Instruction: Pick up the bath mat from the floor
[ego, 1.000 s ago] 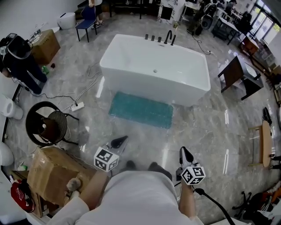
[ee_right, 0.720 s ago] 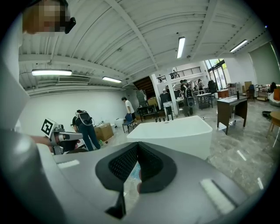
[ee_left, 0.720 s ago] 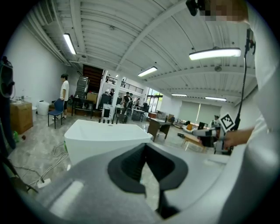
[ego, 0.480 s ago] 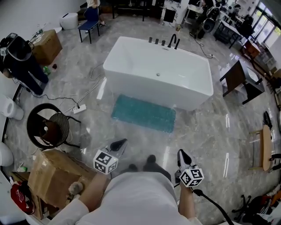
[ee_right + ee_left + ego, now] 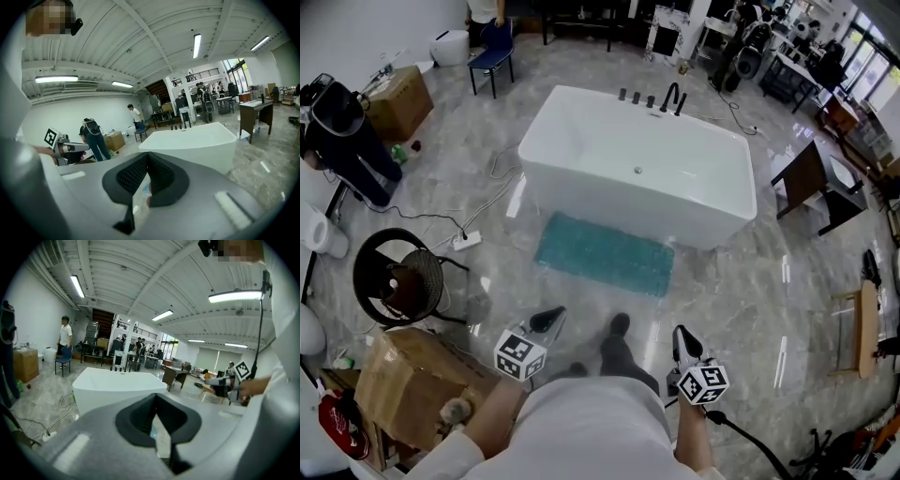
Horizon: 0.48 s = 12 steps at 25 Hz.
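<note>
Nearest to the person, the left hand-held gripper and the right hand-held gripper both have their jaws closed together with nothing between them. They are held above the floor, well apart from the mat and pointing toward it.

Beyond the person's shoe, the teal bath mat lies flat on the glossy floor. Its far long edge is just beside the near wall of the bathtub.

I judge the mat to be light, soft and limp, with a nubby pile. It will probably hang down and fold when it is lifted, and it may slide on the polished floor. The two near corners, or the near long edge, seem to be the best places to take it, one for each hand-held gripper. The jaws must open first and get under the thin edge.

At the near left a cardboard box looks closed. A black round basket holds something brown that I cannot identify. The bathtub looks empty.
</note>
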Available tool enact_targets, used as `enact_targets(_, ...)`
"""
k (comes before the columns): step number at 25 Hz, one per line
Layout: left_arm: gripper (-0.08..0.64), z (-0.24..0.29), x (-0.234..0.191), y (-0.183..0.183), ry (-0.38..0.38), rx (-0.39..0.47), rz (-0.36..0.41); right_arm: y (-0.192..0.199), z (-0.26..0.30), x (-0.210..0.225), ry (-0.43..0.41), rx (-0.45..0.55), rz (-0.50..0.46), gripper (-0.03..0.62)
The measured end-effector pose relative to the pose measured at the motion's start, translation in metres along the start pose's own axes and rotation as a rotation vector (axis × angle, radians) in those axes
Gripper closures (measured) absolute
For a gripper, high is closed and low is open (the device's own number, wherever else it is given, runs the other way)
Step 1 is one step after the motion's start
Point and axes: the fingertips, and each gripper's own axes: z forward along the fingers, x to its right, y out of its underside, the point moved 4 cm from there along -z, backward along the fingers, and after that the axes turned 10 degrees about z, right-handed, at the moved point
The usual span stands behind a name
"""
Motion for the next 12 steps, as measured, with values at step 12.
enact_targets(12,0.558,0.103,-0.040,-0.040,0.026,0.030,-0.018,-0.057,0.099,0.069,-0.060,-0.056,-0.020,0.588)
